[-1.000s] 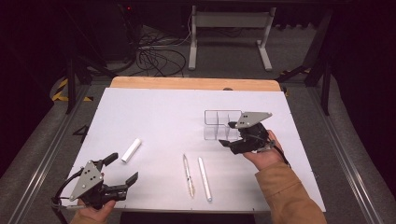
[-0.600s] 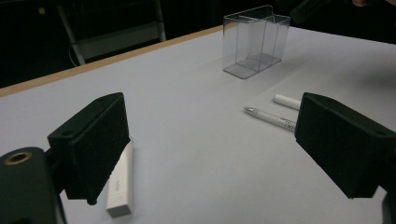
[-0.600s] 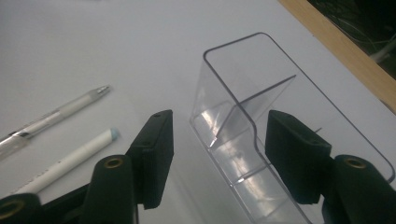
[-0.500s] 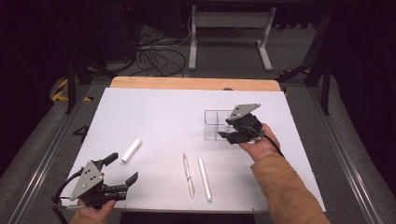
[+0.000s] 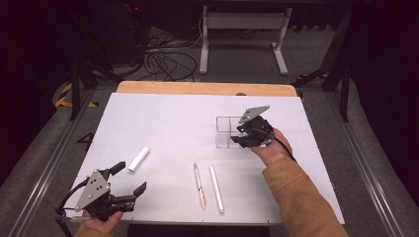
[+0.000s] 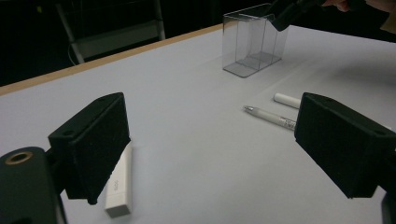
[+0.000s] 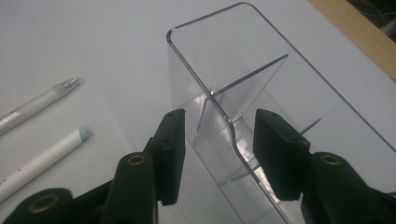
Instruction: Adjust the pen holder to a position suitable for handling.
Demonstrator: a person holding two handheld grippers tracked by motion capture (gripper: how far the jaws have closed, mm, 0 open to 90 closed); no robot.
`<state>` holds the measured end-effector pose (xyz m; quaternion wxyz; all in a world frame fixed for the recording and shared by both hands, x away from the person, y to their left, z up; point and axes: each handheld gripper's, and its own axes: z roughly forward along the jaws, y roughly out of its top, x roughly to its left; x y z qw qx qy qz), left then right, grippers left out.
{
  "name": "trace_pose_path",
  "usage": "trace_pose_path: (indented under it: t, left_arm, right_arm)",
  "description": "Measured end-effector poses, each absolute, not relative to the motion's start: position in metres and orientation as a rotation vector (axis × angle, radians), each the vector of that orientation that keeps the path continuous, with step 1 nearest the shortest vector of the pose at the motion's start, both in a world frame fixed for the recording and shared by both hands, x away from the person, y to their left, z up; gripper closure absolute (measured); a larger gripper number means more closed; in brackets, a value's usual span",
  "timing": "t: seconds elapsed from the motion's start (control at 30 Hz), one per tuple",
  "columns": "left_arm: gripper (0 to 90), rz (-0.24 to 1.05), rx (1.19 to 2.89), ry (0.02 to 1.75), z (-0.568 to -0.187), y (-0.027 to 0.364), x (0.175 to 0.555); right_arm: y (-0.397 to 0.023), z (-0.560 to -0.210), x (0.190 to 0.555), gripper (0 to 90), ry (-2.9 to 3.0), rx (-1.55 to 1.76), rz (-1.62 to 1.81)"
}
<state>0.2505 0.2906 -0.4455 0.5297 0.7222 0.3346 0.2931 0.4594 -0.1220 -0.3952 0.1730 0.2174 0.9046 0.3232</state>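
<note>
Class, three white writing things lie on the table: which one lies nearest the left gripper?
The short, stubby white piece, just ahead of the left gripper. The two long, thin pens lie side by side nearer the table's middle.

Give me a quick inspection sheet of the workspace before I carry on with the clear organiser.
Surface: white table top, wooden strip along the far edge.
Job's things: clear organiser, upright, with inner dividers and nothing visible inside.
Clutter: two pens side by side near the front edge; a small white bar lying flat to their left.
Grippers: right tool straddles a corner wall of the organiser, jaws just been closing, pads not yet pressing; left tool open, holding nothing, near the white bar.
Cables: one trails from each tool; a tangle lies on the floor beyond the table.
Surroundings: dark room, metal stand behind the table.
</note>
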Motion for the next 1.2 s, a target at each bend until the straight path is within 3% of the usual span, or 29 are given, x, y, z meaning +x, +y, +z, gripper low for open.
trace_pose_path:
  t: [1.2]
  left_arm:
    - [10.9,0.697,1.731,0.795,-0.446,0.290,0.251]
  right_arm:
    - [-0.098,-0.422,0.473,61.4,2.634,0.521,0.729]
